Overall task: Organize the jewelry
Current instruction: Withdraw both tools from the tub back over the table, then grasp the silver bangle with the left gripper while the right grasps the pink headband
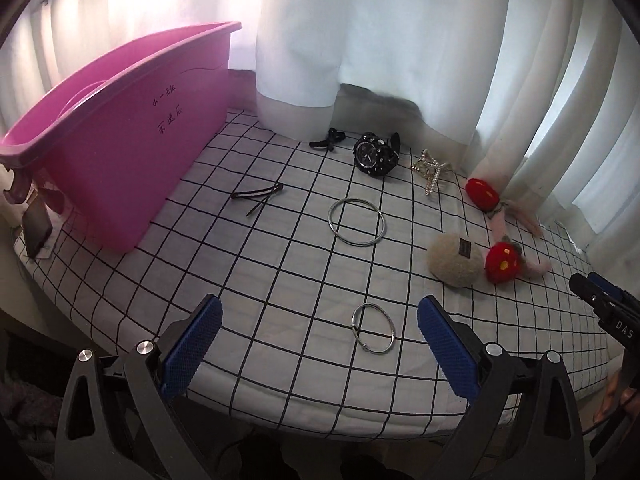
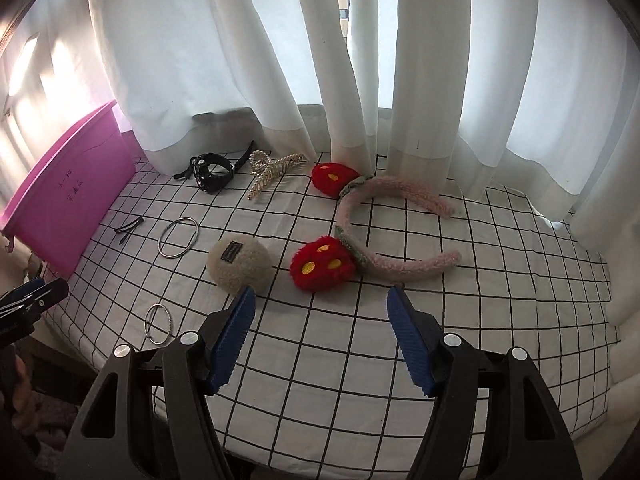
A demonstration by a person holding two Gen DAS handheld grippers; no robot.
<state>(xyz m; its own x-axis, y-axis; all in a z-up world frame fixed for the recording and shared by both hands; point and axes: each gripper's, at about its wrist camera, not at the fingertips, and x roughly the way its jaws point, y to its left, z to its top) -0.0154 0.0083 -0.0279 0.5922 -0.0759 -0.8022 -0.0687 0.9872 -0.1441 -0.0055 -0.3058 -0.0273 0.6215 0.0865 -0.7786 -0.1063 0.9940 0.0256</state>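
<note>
A pink plastic bin [image 1: 132,152] stands at the left on the checked cloth. My left gripper [image 1: 318,344] is open and empty, with a small silver bangle [image 1: 374,329] lying between its fingers on the cloth. A larger silver bangle [image 1: 357,222], black hairpins [image 1: 258,195], a black watch [image 1: 375,154], a pearl claw clip [image 1: 430,170] and a black bow clip [image 1: 328,140] lie farther back. My right gripper [image 2: 320,326] is open and empty, just short of a pink headband with red plush strawberries [image 2: 322,266] and a beige fluffy clip [image 2: 239,266].
White curtains [image 2: 360,60] hang along the back of the checked table [image 2: 480,280]. The table's front edge runs just under both grippers. A dark phone-like object [image 1: 36,226] lies left of the bin. The right gripper's tip [image 1: 604,300] shows at the left view's right edge.
</note>
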